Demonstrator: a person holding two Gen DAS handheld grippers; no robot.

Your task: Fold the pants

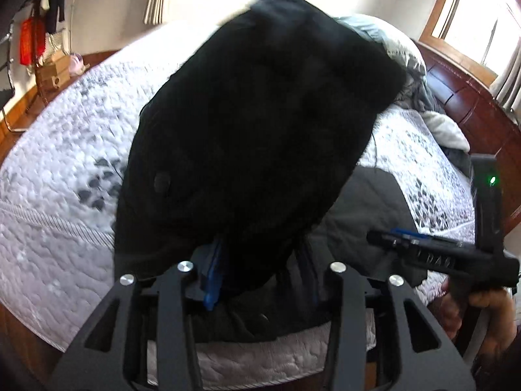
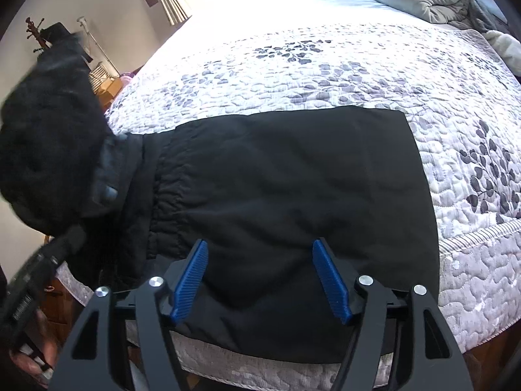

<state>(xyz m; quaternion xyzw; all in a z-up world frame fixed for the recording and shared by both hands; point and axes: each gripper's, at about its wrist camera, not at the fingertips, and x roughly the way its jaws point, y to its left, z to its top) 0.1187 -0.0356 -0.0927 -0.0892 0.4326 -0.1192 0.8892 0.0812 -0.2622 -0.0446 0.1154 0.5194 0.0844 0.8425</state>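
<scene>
Pants [image 2: 276,179] flat on bed [image 2: 325,75], right gripper [image 2: 260,280] spread empty above; left gripper [image 1: 260,277] buried in cloth, grip unclear.

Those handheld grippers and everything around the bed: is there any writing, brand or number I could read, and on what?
Pale lettering on the side of the right gripper, seen from the left wrist camera: too blurred to read.
Pale marking on the body of the left gripper, seen from the right wrist camera: too small and blurred to read.
Black pants, quilted bedspread, cardboard box: no readable text.

Bright daylight from windows [image 1: 472,16], glare on bed [image 2: 260,0], fisheye-bent edges, pants [image 1: 254,130] motion-blurred
</scene>
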